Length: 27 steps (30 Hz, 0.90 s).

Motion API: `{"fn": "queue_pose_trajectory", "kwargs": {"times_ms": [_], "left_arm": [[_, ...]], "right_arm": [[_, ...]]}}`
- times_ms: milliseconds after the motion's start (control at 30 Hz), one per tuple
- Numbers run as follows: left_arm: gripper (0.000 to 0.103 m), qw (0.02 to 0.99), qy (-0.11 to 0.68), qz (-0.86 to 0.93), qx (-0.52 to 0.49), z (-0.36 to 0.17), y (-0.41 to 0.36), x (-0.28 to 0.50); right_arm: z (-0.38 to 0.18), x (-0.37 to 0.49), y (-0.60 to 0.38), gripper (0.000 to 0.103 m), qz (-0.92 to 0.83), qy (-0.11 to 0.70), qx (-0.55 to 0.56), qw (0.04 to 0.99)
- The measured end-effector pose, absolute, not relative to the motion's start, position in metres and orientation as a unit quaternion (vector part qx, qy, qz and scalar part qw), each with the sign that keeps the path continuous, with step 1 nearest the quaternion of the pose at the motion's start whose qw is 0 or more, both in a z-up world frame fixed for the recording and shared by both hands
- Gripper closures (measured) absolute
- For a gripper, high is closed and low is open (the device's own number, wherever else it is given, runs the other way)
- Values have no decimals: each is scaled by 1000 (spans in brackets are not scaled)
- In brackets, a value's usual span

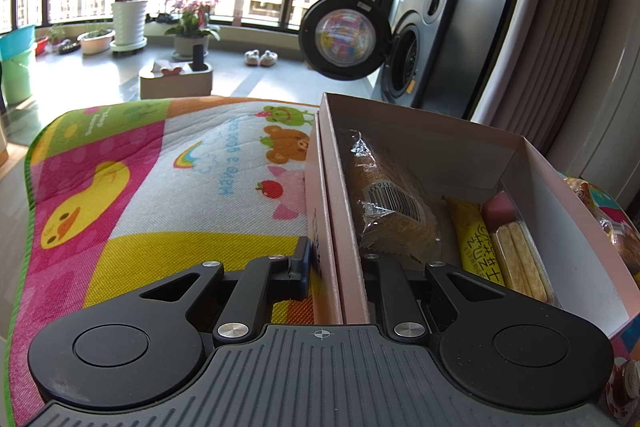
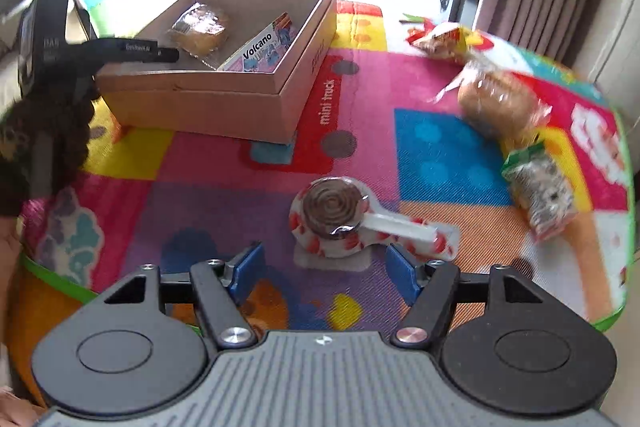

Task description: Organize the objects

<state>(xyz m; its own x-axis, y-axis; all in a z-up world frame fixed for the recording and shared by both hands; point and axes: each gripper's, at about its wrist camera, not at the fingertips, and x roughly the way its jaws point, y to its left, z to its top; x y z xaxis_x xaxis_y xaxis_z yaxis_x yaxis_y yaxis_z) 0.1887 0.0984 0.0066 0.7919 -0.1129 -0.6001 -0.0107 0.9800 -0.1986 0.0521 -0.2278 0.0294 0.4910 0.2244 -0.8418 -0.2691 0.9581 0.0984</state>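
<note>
Cardboard box [image 1: 340, 211] wall pinched by left gripper [image 1: 336, 267]; right gripper [image 2: 324, 263] spread wide near wrapped lollipop [image 2: 332, 211].

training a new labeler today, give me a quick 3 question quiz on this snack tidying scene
1. True or false: the left gripper has its fingers on either side of the box wall.
2. Which item lies just ahead of the open right gripper?
A. lollipop
B. wrapped bread
C. green snack pack
3. Fill in: the word printed on the pack inside the box is ____.

Key: 1 true; 2 A; 3 Volcano
</note>
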Motion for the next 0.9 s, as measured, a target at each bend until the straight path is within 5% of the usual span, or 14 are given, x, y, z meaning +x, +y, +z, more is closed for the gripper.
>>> {"fn": "queue_pose_trajectory", "kwargs": {"times_ms": [200,433,900], "left_arm": [[87,942,321,-27,-96,6,99,189],[87,942,321,-27,-96,6,98,189],[87,942,321,-27,-96,6,98,189]], "right_arm": [[16,80,-260,27,123,525,116,834],[8,120,-252,13,56,483,63,872],[2,78,-180,12,133,424,-112,889]]}}
